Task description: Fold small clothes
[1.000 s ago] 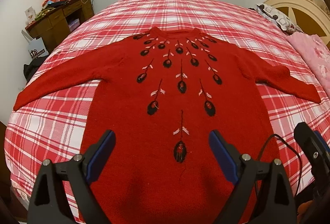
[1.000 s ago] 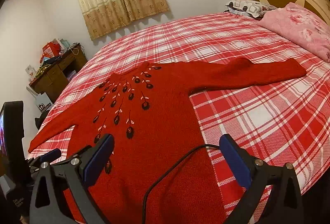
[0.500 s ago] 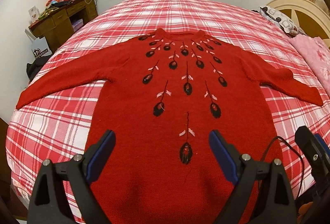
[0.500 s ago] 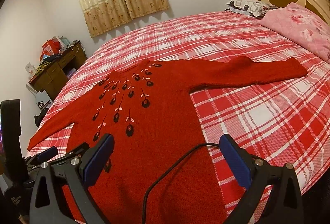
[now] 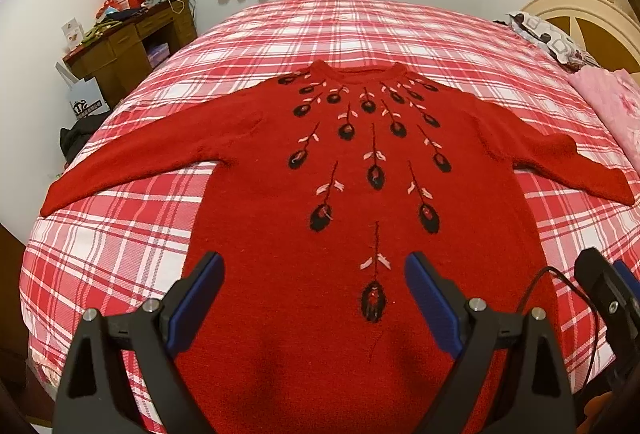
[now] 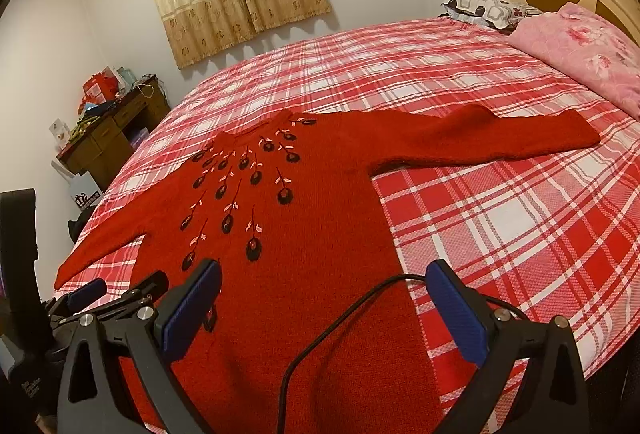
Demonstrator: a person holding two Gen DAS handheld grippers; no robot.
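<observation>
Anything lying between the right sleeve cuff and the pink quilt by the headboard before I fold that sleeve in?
Nothing: the right wrist view shows only bare plaid bedspread between the sleeve cuff and the pink quilt.

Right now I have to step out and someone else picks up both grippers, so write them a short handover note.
Left gripper: open, holds nothing, over the lower body of the red sweater.
Right gripper: open, holds nothing, over the sweater's right lower edge.
Sweater: flat, face up on the plaid bed, both sleeves spread out, neck away from you.
Done: laid out only.
Left: every fold; probably sleeves in first, then the body.
</observation>
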